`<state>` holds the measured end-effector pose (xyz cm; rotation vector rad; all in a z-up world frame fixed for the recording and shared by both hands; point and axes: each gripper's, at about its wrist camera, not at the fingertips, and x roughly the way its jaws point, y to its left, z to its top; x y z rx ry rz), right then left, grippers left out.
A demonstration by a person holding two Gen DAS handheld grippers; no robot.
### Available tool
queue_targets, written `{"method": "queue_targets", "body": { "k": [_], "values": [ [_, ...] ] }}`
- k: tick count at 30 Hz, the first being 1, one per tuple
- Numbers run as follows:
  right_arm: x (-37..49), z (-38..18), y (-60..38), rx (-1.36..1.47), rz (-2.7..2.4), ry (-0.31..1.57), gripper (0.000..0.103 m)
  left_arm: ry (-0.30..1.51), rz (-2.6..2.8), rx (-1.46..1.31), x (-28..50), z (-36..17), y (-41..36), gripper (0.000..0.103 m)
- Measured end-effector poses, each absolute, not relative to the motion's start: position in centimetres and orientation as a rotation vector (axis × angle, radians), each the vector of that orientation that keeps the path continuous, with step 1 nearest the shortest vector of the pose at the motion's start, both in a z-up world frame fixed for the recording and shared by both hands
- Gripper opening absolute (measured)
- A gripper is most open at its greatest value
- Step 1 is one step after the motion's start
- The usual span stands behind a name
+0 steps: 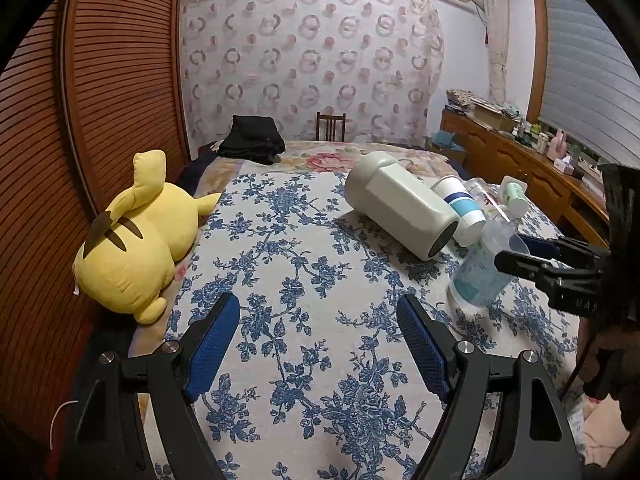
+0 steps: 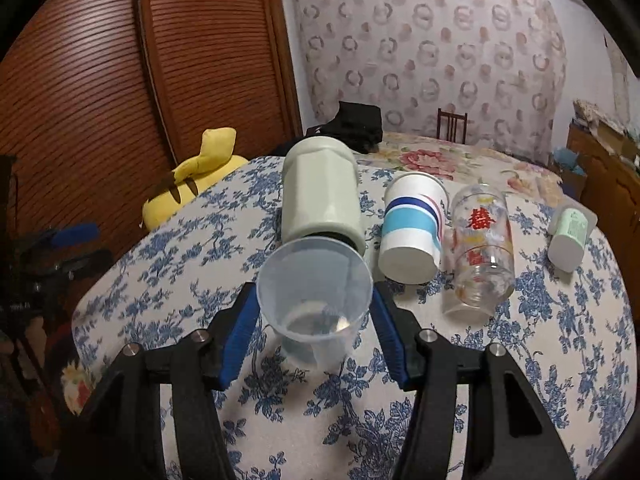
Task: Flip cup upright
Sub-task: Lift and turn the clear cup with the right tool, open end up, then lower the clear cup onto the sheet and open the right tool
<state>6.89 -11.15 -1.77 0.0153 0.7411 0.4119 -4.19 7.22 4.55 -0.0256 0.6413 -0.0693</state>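
So the right tool (image 2: pixel 316 320) is pinching a clear plastic cup (image 2: pixel 314 300) across its sides, a blue pad on each flank just below the rim, and the cup's held near the right-hand side of the bed (image 2: pixel 560 340), mouth facing the camera and tipped up; from the left view it looks like it's hovering over the cover or barely touching it, can't tell which. It looks thin and light, the kind of wall that buckles if you squeeze hard, and probably slick too, so I'd keep the pinch gentle and up near the rim where it's stiffest. It's empty as far as I can see, nothing but the base showing through. Just beyond it lie four more containers on their sides in a row: a big pale green jar (image 2: pixel 320 196) on the left, a paper cup (image 2: pixel 412 228) with blue stripes, a printed glass (image 2: pixel 482 248), and a small green tub (image 2: pixel 570 232) far right. The glass is clearly empty; I can't see into the others. The jar almost touches the cup's rim, so there's not much room to swing. The left tool (image 1: pixel 320 344) sits spread wide over bare cover with nothing in it, with a yellow plush (image 1: pixel 136 240) off to the left.
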Motion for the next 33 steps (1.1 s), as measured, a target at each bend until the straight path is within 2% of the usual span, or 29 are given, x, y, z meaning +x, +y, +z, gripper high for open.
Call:
{"method": "queue_targets", "body": {
  "k": [13,16,18,33],
  "values": [
    [5.6,-1.6,-12.3,-0.03,0.355,0.813,0.057,0.621,-0.088,-0.018,-4.1,5.0,5.9,0.082],
    [5.8,-1.5,-12.5,-0.015,0.344,0.817,0.062,0.613,-0.083,-0.012,-4.1,5.1,5.6,0.082],
    [5.8,-1.6,-12.5,-0.005,0.344,0.823,0.079,0.61,-0.083,-0.015,-4.0,5.1,5.6,0.082],
    [0.6,2.7,-16.0,0.087,0.256,0.675,0.08,0.479,-0.053,-0.016,-5.5,6.3,3.7,0.082]
  ]
}}
